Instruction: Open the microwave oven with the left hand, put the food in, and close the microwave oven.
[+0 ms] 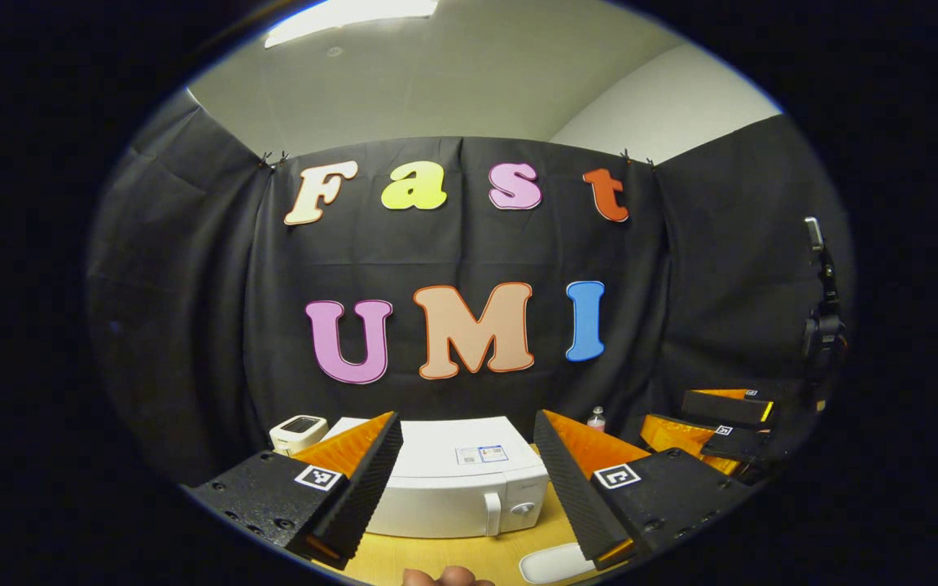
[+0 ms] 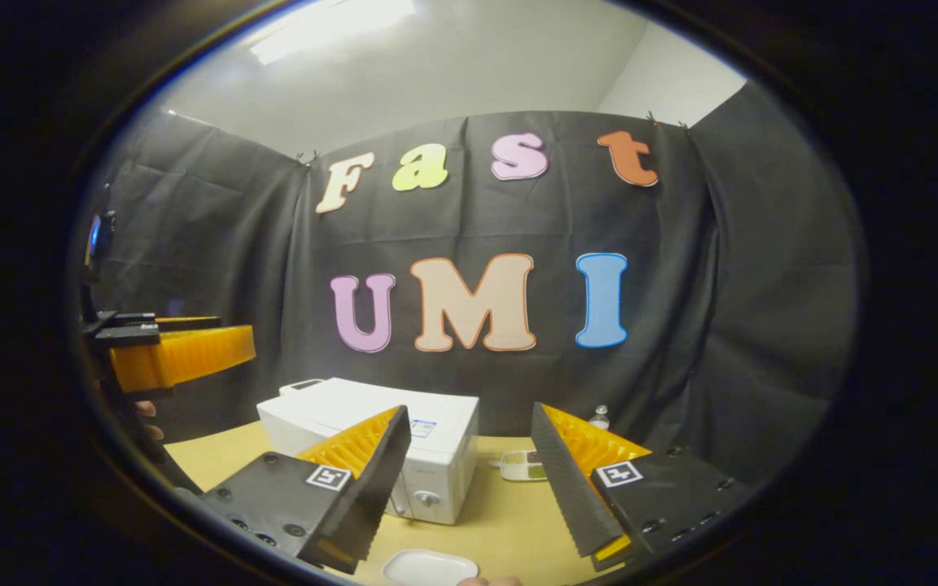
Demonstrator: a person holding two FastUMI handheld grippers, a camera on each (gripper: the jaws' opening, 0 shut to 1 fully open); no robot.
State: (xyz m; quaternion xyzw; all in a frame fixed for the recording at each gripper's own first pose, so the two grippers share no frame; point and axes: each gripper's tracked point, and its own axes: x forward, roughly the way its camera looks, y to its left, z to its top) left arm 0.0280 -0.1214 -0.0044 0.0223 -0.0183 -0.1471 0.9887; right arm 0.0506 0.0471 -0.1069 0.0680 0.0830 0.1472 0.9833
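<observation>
Both tools hover level above the worktop (image 1: 469, 553), facing the closed microwave oven (image 1: 453, 480); left tool (image 1: 465, 488) spread wide, empty; right tool (image 2: 469, 488) likewise released, a white dish (image 2: 428, 567) below.

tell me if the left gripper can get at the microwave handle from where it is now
Probably yes. The left gripper is open and faces the microwave head on, with the handle showing between its fingers and nothing in between. The door looks shut.
</observation>
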